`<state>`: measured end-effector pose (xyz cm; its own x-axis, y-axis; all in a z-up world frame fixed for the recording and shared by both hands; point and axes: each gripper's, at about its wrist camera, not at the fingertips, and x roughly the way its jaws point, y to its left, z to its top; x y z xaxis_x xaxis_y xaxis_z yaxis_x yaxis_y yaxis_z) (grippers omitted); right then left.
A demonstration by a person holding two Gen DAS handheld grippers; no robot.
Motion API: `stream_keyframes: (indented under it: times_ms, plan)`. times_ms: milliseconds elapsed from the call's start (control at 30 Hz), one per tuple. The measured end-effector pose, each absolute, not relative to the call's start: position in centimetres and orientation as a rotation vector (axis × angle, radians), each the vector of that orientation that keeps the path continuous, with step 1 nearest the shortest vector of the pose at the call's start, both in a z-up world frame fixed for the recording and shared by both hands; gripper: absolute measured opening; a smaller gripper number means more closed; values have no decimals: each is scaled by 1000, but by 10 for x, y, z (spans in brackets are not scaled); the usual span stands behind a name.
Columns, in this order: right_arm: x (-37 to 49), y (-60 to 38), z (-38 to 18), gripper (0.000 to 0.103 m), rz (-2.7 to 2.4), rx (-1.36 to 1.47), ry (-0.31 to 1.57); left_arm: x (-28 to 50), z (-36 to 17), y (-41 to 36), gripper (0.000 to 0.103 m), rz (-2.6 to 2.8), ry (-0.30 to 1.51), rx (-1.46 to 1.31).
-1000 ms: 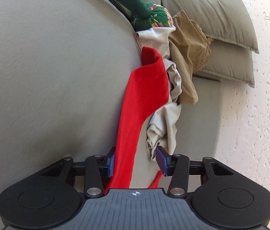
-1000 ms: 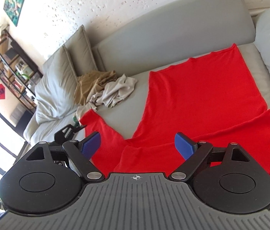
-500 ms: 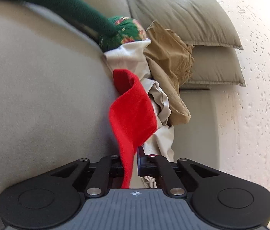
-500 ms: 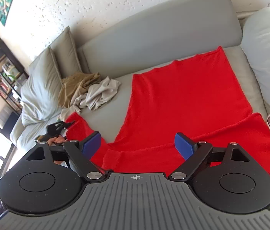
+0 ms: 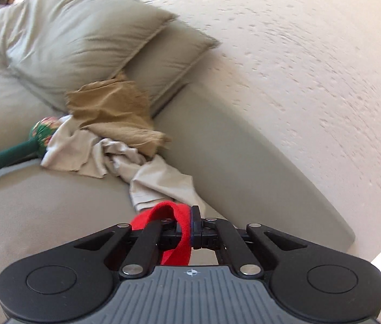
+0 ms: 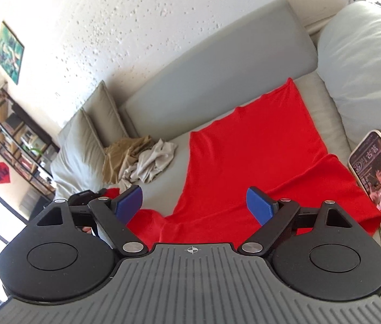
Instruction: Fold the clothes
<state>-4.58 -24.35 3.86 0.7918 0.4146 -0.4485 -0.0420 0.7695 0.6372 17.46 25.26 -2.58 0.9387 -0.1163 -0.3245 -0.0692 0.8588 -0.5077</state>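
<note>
Currently the left gripper (image 5: 187,233) is clamping the red garment (image 6: 250,159) sleeve beside the clothes pile (image 6: 141,162). The right gripper (image 6: 194,206) is hovering spread; keeping tension even is advised

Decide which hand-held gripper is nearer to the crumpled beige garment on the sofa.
Left. The left hand-held gripper, shut on the red garment, sits right beside the beige garment; the right hand-held gripper hovers open, farther away.

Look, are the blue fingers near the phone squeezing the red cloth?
No, the right gripper has its fingers spread wide open above the red cloth.
</note>
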Motion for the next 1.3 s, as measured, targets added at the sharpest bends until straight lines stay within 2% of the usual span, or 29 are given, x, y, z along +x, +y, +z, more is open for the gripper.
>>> stream_keyframes:
  times_ms: [267, 400, 433, 467, 533, 600, 633, 833, 900, 1000, 1100, 1133, 1200, 1300]
  plan:
    - [-83, -294, 20, 88, 211, 808, 571, 115, 13, 79, 0, -205, 220, -52]
    - [-95, -315, 7, 88, 176, 862, 573, 87, -6, 32, 1, -264, 292, 93]
    - [-98, -318, 3, 88, 168, 872, 577, 79, -12, 22, 11, -277, 317, 125]
    - [-100, -321, -1, 88, 159, 882, 582, 72, -19, 12, 16, -291, 342, 157]
    - [-102, -326, -10, 88, 143, 890, 605, 58, -32, -8, 36, -317, 391, 221]
    - [-103, -330, -17, 88, 131, 887, 630, 44, -45, -28, 38, -344, 440, 285]
    - [-104, -331, -20, 88, 126, 882, 642, 37, -52, -37, 47, -357, 464, 317]
    - [-97, -327, -28, 88, 106, 834, 675, -3, -87, -90, 73, -439, 611, 480]
    - [-89, -319, -28, 88, 120, 803, 690, -3, -78, -72, 78, -480, 661, 390]
    - [-76, -302, -30, 88, 138, 749, 716, -6, -80, -51, 84, -436, 637, 345]
    - [-59, -279, -34, 87, 161, 671, 742, -6, -90, -48, 82, -335, 573, 408]
    - [-52, -270, -35, 86, 172, 629, 748, -6, -94, -49, 82, -313, 561, 429]
    - [-37, -250, -38, 68, 219, 544, 772, -7, -101, -55, 81, -317, 574, 446]
    - [-6, -221, -47, 63, 305, 517, 869, -11, -99, -54, 81, -309, 589, 411]
